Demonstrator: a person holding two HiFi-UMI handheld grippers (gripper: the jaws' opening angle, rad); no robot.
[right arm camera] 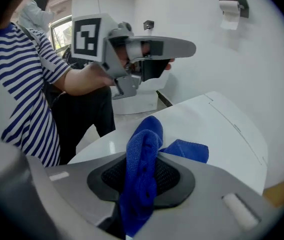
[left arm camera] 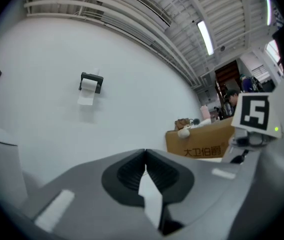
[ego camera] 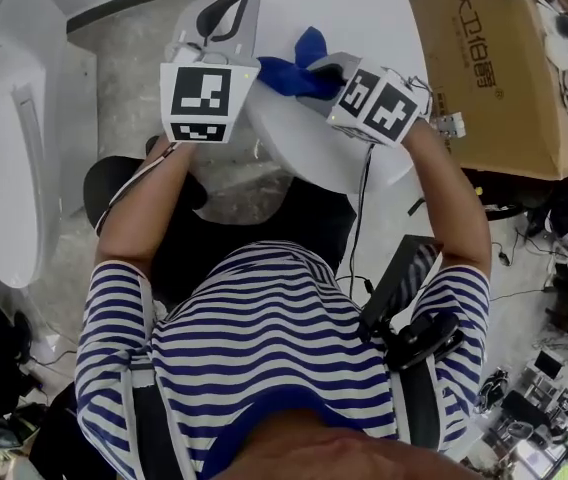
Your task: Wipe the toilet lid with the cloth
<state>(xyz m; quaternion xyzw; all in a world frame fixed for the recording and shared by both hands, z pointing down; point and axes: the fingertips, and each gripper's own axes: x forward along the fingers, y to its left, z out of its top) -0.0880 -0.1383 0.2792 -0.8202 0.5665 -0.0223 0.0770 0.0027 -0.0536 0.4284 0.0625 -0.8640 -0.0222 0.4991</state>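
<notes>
Blue soft microfibre cloth (right arm camera: 141,149) pinched mid-fold in my right gripper (right arm camera: 143,181), its loose end over the glossy white toilet lid (right arm camera: 222,129), possibly touching. Left gripper (left arm camera: 145,160) clamped on nothing. Cloth limp, light; bunched hold suits wiping.

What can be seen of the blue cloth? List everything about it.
The blue cloth is deep blue with a nubbly, towel-like weave, soft and bunched. The right gripper is shut on it: one thick fold stands up between the jaws, and a flatter corner spreads out past them over the white toilet lid. Whether that corner rests on the lid cannot be told. Nothing else touches it.
</notes>
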